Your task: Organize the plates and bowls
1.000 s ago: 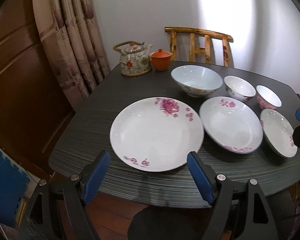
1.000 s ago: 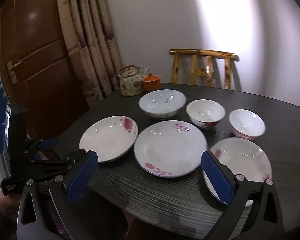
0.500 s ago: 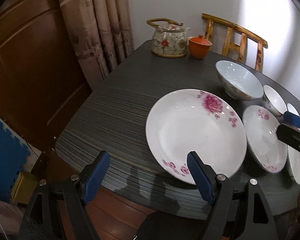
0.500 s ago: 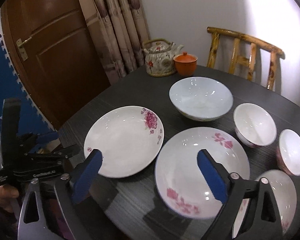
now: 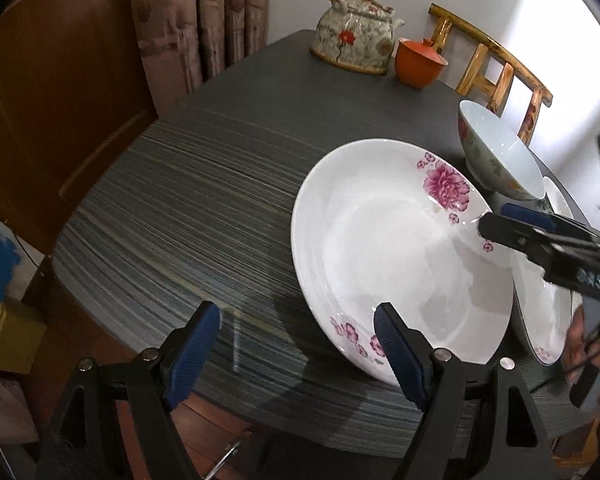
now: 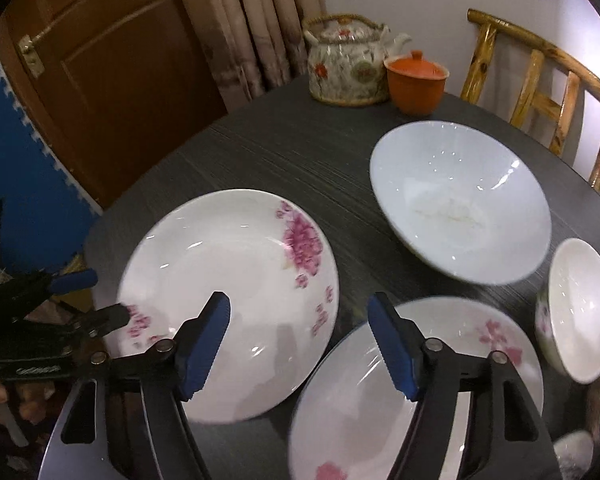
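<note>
A large white plate with pink flowers (image 5: 380,240) (image 6: 228,280) lies on the dark table (image 5: 180,200). My left gripper (image 5: 296,344) is open at the plate's near-left rim, its right finger over the rim. My right gripper (image 6: 300,336) is open above the gap between this plate and a second flowered plate (image 6: 420,384) (image 5: 540,320). A big pale-blue bowl (image 6: 460,204) (image 5: 496,152) stands behind. A small flowered bowl (image 6: 580,308) sits at the right. The right gripper also shows in the left wrist view (image 5: 512,224), over the large plate's far rim.
A floral teapot (image 5: 352,40) (image 6: 348,64) and an orange lidded cup (image 5: 418,62) (image 6: 416,80) stand at the table's far corner. A wooden chair (image 6: 548,80) is behind the table. Curtains and a brown door (image 6: 100,80) are to the left.
Both grippers have moved forward and down towards the large plate. The right gripper has come in over the large plate's rim. Both stay open.
</note>
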Demonstrator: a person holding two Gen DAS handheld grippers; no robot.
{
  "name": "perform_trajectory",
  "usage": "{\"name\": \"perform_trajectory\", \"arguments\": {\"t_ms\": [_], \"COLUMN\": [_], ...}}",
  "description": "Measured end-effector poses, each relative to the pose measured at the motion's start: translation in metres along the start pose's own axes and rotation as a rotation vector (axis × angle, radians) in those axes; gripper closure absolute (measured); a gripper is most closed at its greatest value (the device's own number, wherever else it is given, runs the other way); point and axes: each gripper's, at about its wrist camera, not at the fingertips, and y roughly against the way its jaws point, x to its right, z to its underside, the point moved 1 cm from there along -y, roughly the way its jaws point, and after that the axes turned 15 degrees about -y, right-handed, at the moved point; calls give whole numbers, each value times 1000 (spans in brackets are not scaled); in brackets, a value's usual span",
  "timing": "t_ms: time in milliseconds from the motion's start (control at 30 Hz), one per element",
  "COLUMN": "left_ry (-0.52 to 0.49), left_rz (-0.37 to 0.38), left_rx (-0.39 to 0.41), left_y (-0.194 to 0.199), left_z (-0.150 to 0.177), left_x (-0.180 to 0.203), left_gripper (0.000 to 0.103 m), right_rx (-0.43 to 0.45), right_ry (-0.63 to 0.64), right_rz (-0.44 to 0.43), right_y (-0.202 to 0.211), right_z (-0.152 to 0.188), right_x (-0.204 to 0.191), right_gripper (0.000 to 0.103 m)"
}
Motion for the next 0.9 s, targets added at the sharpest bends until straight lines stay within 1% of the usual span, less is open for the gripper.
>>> {"name": "perform_trajectory", "arguments": {"t_ms": [67, 100, 133, 167, 200, 233, 267, 300, 333, 367, 500, 600, 733, 800, 900], "left_ry": [-9, -20, -30, -42, -55, -84, -90, -76, -66, -52, 7, 34, 72, 79, 89], "left_rz": [40, 44, 42, 43, 49, 32, 56, 54, 59, 72, 112, 92, 72, 54, 43], "left_rx": [6, 8, 3, -8, -20, -4, 9, 7, 12, 19, 16, 17, 24, 32, 48], "left_y": [-6, -8, -10, -14, -17, -16, -15, -16, -17, -17, -21, -23, -23, -23, -22], "left_z": [0, 0, 0, 1, 2, 1, 0, 0, -1, -1, -5, -10, -11, -9, -7], "left_x": [2, 3, 5, 6, 8, 12, 14, 13, 11, 7, -9, -20, -35, -38, -39], "left_gripper": [22, 22, 22, 31, 41, 58, 74, 75, 75, 77, 82, 83, 83, 83, 82], "right_rx": [-29, -45, -57, -75, -100, -127, -149, -145, -141, -147, -150, -143, -131, -115, -108], "right_ry": [-14, -24, -27, -32, -38, -38, -30, -15, -9, -9, -27, -62, -81, -86, -127], "right_rz": [-12, -12, -13, -22, -34, -38, -24, -1, -4, -6, -16, -14, -14, -16, -35], "right_y": [-11, -18, -23, -28, -33, -39, -45, -46, -45, -45, -45, -48, -57, -60, -64], "right_z": [-5, -7, -9, -11, -12, -12, -12, -12, -12, -12, -14, -17, -26, -29, -32], "right_x": [5, 7, 9, 9, 9, 8, 6, 4, 2, 2, 6, 6, -4, -9, -13], "right_gripper": [35, 36, 42, 53, 58, 68, 71, 73, 82, 87, 88, 88, 88, 88, 88]}}
